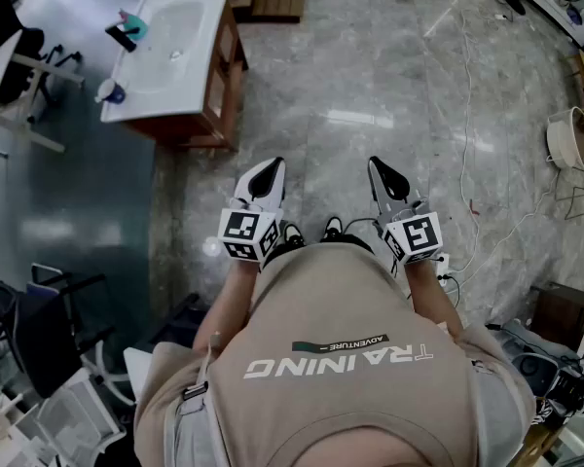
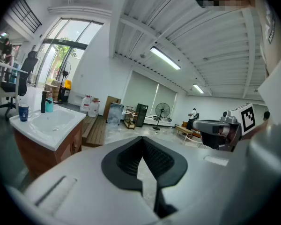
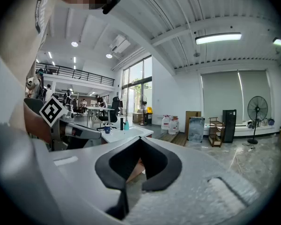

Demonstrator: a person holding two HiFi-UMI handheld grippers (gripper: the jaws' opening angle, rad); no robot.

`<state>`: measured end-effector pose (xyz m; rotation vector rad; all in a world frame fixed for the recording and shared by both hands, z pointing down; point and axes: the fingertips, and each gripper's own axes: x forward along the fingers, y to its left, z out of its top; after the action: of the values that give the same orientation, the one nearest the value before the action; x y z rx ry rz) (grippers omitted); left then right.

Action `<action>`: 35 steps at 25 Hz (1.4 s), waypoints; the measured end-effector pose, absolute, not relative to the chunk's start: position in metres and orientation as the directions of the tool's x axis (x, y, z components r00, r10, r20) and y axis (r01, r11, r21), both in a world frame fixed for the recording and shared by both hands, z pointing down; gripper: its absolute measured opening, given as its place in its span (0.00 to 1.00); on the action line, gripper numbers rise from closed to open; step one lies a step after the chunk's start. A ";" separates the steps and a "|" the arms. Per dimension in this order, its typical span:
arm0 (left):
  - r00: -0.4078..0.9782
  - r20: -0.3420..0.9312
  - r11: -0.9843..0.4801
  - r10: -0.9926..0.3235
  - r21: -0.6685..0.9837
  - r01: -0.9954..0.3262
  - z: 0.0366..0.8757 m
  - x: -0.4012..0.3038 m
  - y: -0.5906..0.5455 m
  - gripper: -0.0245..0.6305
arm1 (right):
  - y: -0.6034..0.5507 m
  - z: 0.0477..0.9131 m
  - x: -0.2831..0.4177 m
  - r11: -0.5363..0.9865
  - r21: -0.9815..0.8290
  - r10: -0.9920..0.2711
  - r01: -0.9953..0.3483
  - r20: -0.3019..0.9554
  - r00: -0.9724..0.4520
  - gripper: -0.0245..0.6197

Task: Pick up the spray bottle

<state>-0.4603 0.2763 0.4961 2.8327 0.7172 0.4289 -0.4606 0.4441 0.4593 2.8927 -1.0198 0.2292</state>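
Both the left gripper and right gripper have jaws pressed together on nothing, while the upright teal spray bottle stands on the washbasin well ahead-left, nearer the left.

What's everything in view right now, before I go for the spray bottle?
washbasin: one, white, on a wooden cabinet, head view's upper left
teal bottle: one, on the washbasin beside the black tap
cup: one, blue, washbasin's corner
water jugs: two, clear, by the far wall
fan: one, black, standing, far back
cables: several, white, floor at right
left gripper: one, white, jaws shut, empty
right gripper: one, white, jaws shut, empty
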 end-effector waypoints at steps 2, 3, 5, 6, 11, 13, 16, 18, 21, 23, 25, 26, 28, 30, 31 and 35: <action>0.838 0.227 -0.863 0.496 0.240 0.445 0.497 -0.466 0.273 0.06 | 0.440 0.462 -0.467 -0.785 0.013 -0.609 -0.619 0.165 0.776 0.04; 0.838 0.227 -0.862 0.497 0.238 0.447 0.499 -0.468 0.271 0.06 | 0.438 0.464 -0.469 -0.789 0.011 -0.605 -0.614 0.165 0.779 0.04; 0.838 0.232 -0.864 0.493 0.243 0.441 0.503 -0.471 0.266 0.06 | 0.435 0.465 -0.468 -0.796 0.002 -0.597 -0.605 0.161 0.786 0.04; 0.838 0.235 -0.864 0.492 0.248 0.438 0.505 -0.473 0.263 0.06 | 0.434 0.465 -0.467 -0.800 -0.005 -0.594 -0.600 0.158 0.789 0.04; 0.837 0.263 -0.869 0.479 0.273 0.412 0.517 -0.480 0.252 0.06 | 0.428 0.461 -0.464 -0.795 -0.039 -0.603 -0.605 0.151 0.783 0.04; 0.840 0.276 -0.876 0.466 0.281 0.393 0.524 -0.478 0.247 0.06 | 0.423 0.461 -0.462 -0.782 -0.027 -0.618 -0.623 0.161 0.769 0.04; 0.846 0.285 -0.884 0.450 0.275 0.377 0.531 -0.459 0.242 0.06 | 0.416 0.467 -0.449 -0.760 -0.006 -0.640 -0.650 0.176 0.748 0.04; 0.847 0.291 -0.886 0.445 0.278 0.370 0.535 -0.447 0.245 0.06 | 0.416 0.478 -0.438 -0.751 -0.022 -0.650 -0.660 0.194 0.735 0.04; 0.838 0.311 -0.888 0.448 0.261 0.378 0.533 -0.427 0.252 0.06 | 0.420 0.498 -0.413 -0.743 -0.111 -0.665 -0.659 0.225 0.712 0.04; 0.831 0.327 -0.891 0.449 0.236 0.389 0.527 -0.407 0.253 0.06 | 0.420 0.504 -0.388 -0.736 -0.181 -0.677 -0.652 0.214 0.704 0.04; 0.828 0.339 -0.894 0.446 0.213 0.394 0.523 -0.384 0.258 0.06 | 0.421 0.501 -0.360 -0.723 -0.198 -0.691 -0.662 0.194 0.697 0.04; 0.827 0.344 -0.895 0.444 0.202 0.397 0.522 -0.372 0.261 0.06 | 0.421 0.498 -0.347 -0.717 -0.192 -0.697 -0.670 0.185 0.693 0.04; 0.826 0.344 -0.894 0.447 0.183 0.408 0.515 -0.348 0.269 0.06 | 0.422 0.492 -0.320 -0.703 -0.188 -0.711 -0.686 0.161 0.684 0.04; 0.829 0.313 -0.886 0.464 0.182 0.427 0.503 -0.323 0.280 0.06 | 0.423 0.489 -0.295 -0.678 -0.221 -0.734 -0.701 0.141 0.665 0.04; 0.832 0.294 -0.882 0.470 0.187 0.433 0.496 -0.312 0.285 0.06 | 0.424 0.487 -0.283 -0.660 -0.249 -0.748 -0.709 0.133 0.650 0.04; 0.862 0.271 -0.899 0.429 0.217 0.380 0.488 -0.270 0.286 0.06 | 0.416 0.487 -0.243 -0.604 -0.179 -0.797 -0.776 0.151 0.585 0.04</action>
<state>-0.2699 0.2858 0.4885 2.8793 0.6296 0.4735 -0.2430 0.4158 0.4867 2.8801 -1.4327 0.3507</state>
